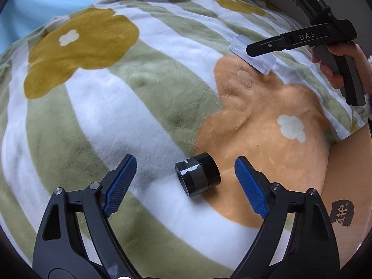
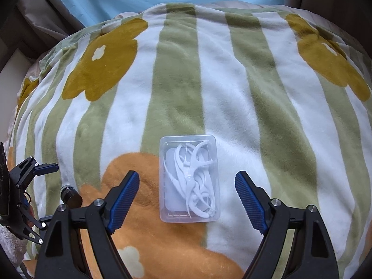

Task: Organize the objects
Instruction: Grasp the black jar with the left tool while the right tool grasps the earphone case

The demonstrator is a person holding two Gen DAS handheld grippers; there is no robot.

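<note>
1. Left claw [image 1: 184, 181]: we hold it angled down over the bed, its blue pads [image 1: 121, 186] standing wide apart, gripping nothing.
2. Black jar [image 1: 197, 177]: small, round, lying on its side on the blanket between the left claw's pads, touching neither.
3. Right claw [image 2: 187, 193]: we hold it likewise angled down, pads well apart, gripping nothing.
4. Clear plastic box of white floss picks [image 2: 189, 181]: lid shut, flat on the blanket between the right claw's pads, clear of both; it lies farther out and to the right of the jar.
5. Blanket [image 1: 104, 107]: plush, green and white stripes with mustard and orange flowers, covering the bed.
6. Cardboard box [image 1: 348, 174]: brown, at the near right edge in the left wrist view.
</note>
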